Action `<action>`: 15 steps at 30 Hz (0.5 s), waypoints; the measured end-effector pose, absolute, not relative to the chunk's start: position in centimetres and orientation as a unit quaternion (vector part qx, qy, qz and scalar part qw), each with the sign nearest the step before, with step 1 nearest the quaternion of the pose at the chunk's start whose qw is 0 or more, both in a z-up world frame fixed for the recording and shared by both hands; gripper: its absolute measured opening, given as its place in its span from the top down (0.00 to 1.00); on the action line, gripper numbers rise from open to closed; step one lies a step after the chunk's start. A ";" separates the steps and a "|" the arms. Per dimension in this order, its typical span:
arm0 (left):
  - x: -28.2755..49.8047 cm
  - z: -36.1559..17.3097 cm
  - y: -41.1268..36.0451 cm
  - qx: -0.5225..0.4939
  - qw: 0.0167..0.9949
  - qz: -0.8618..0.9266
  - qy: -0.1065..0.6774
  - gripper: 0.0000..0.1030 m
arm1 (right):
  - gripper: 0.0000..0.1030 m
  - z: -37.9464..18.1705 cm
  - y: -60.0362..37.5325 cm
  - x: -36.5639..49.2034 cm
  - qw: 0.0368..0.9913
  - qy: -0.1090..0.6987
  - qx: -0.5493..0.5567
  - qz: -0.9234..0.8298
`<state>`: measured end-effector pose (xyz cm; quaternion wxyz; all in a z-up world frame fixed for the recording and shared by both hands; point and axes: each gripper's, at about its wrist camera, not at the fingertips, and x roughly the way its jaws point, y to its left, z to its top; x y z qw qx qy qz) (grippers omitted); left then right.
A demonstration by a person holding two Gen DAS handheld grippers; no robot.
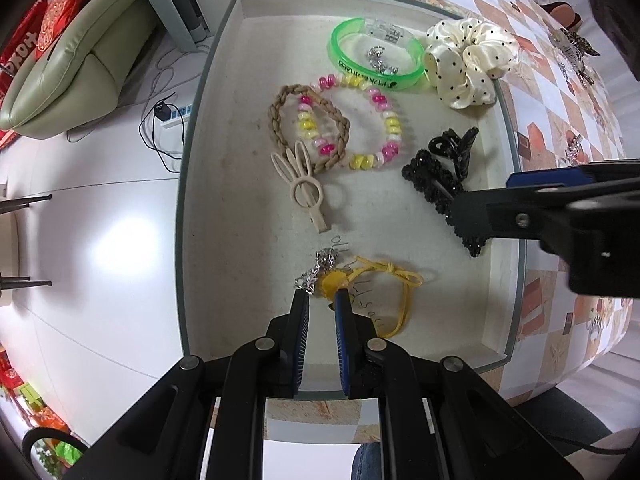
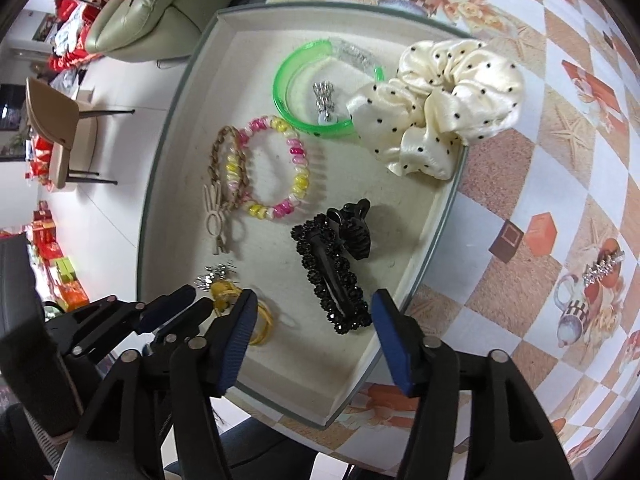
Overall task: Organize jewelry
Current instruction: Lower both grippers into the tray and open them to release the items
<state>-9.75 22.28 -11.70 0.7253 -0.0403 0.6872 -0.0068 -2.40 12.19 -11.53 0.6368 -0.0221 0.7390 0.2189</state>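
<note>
A shallow cream tray holds the jewelry. At its near end lies a yellow hair tie beside a silver earring. My left gripper points straight down, shut on the tie's yellow bobble. My right gripper hangs open above a black beaded clip, touching nothing. A black claw clip leans on the beaded clip. Farther off lie a pink-yellow bead bracelet, a braided tie, a bunny clip and a green bangle.
A cream dotted scrunchie straddles the tray's far right rim. On the patterned tablecloth lie a rhinestone clip and a leopard clip. Left of the table's edge are floor, a sofa, a chair and cables.
</note>
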 end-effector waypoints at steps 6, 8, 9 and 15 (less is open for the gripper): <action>-10.3 -10.6 21.9 -0.034 0.734 -0.009 0.678 0.83 | 0.32 -9.7 10.8 -2.1 0.655 0.727 -0.002 0.208; -10.5 -10.1 21.7 -0.032 0.739 -0.009 0.673 0.83 | 0.32 -8.8 10.2 -2.0 0.663 0.719 0.005 0.207; -10.6 -9.9 21.5 -0.031 0.740 -0.008 0.671 0.83 | 0.32 -8.5 9.8 -2.0 0.667 0.716 0.007 0.206; -11.6 -8.4 20.9 -0.029 0.750 0.006 0.660 0.83 | 0.32 -6.5 8.3 -2.2 0.689 0.698 0.014 0.194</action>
